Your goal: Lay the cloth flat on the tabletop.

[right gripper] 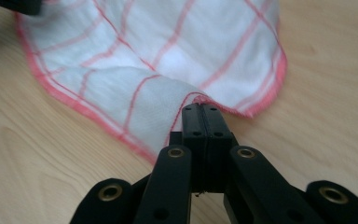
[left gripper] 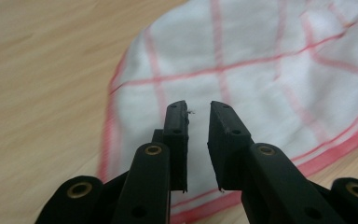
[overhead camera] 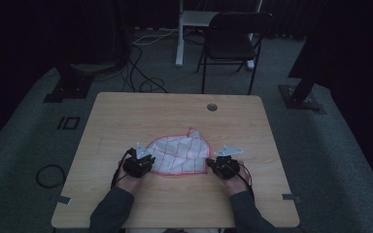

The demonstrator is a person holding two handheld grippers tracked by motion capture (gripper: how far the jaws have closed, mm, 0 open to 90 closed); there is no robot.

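a white cloth with a red grid and red hem lies rumpled on the near half of the wooden table, between the two hands. its far edge is pushed up into a small peak, and the rest spreads mostly flat on the wood. nothing here serves as a container: the cloth lies straight on the bare tabletop and nothing rests on it.

the right gripper has its jaws pressed fully together on the cloth's hem at the near right edge, and the fabric bunches up into a fold just in front of the tips. in the high view this right gripper sits at the cloth's right side.

the left gripper hangs over the cloth's left part with its jaws a narrow gap apart and nothing pinched between them; the checked fabric shows through the gap. in the high view the left gripper is at the cloth's left edge.

beyond the table a dark folding chair stands on the grey carpet, with cables trailing nearby.
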